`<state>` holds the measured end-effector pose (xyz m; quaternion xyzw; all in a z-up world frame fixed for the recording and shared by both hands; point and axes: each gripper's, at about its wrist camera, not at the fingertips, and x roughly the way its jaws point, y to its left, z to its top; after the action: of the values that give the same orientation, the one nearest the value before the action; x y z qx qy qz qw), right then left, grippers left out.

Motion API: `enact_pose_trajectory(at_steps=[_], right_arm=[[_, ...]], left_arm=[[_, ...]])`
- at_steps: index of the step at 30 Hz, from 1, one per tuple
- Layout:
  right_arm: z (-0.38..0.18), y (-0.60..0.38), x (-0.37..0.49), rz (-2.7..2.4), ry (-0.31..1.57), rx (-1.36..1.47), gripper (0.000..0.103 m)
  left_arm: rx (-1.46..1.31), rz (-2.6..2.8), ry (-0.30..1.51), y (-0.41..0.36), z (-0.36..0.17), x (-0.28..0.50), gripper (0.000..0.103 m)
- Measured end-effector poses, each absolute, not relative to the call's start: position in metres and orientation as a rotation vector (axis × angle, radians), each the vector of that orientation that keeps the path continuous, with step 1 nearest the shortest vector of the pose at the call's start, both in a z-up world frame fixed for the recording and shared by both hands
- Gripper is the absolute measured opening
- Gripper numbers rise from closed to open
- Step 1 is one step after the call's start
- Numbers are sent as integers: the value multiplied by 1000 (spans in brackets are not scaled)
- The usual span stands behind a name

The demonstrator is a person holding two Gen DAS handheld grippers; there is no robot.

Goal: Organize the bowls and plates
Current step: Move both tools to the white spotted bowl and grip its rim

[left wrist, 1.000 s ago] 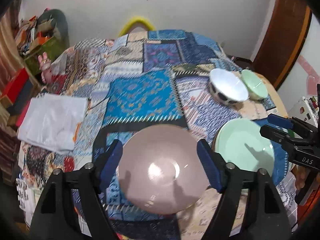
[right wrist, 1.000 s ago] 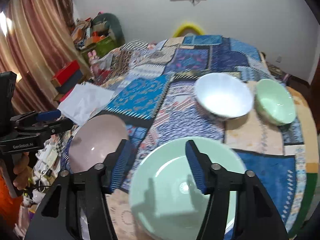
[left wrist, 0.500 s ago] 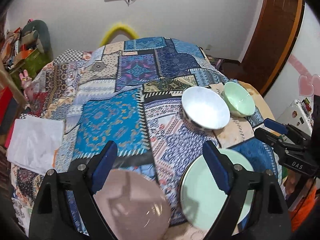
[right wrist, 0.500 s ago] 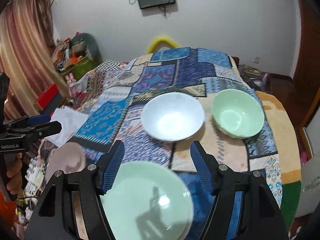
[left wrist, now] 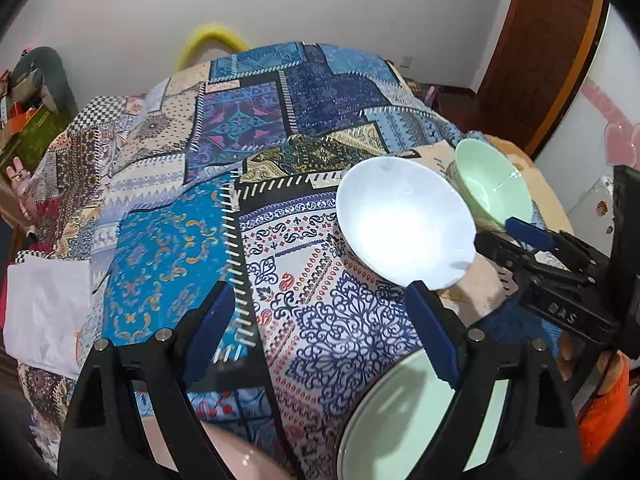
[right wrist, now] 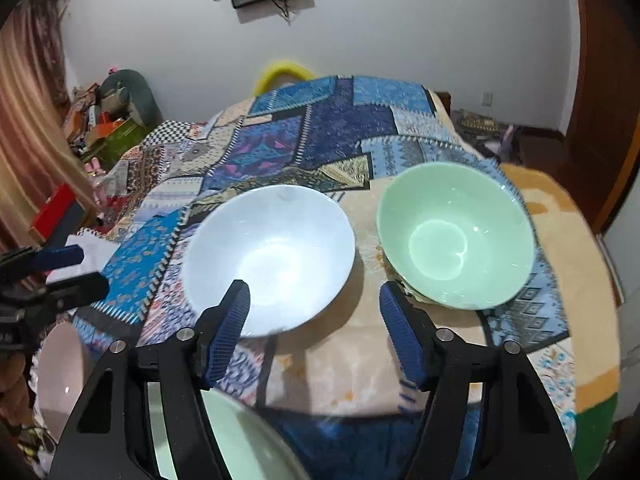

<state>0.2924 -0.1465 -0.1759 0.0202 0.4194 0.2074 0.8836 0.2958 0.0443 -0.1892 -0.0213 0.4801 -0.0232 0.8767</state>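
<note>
A white bowl (right wrist: pixel 272 256) and a green bowl (right wrist: pixel 456 236) stand side by side on the patchwork-covered table (right wrist: pixel 336 128). A green plate (right wrist: pixel 240 440) and a pink plate (right wrist: pixel 60 372) lie at the near edge. My right gripper (right wrist: pixel 316 320) is open and empty, above the cloth in front of the gap between the two bowls. My left gripper (left wrist: pixel 320 332) is open and empty, above the cloth just left of the white bowl (left wrist: pixel 404 224). The green bowl (left wrist: pixel 492 184), green plate (left wrist: pixel 404 420) and pink plate (left wrist: pixel 240 460) also show there.
A white folded cloth (left wrist: pixel 48 312) lies at the table's left edge. Boxes and clutter (right wrist: pixel 104 124) stand to the left of the table. A yellow chair back (right wrist: pixel 284 72) rises behind the far edge. A wooden door (left wrist: pixel 552 52) is at the right.
Both grippers have lifted and moved forward from over the plates toward the bowls. The plates have slid to the bottom of the views and the bowls look larger.
</note>
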Motion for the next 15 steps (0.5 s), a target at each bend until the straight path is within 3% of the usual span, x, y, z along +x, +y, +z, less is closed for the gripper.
enact_pose_trajectory(at_steps=[4, 15], right_arm=[[-195, -149, 309, 444, 944, 104, 43], [-221, -148, 332, 485, 1078, 203, 21]], left_arm=[[-34, -51, 1021, 41, -202, 310, 87], [-47, -43, 1036, 38, -223, 330, 87]])
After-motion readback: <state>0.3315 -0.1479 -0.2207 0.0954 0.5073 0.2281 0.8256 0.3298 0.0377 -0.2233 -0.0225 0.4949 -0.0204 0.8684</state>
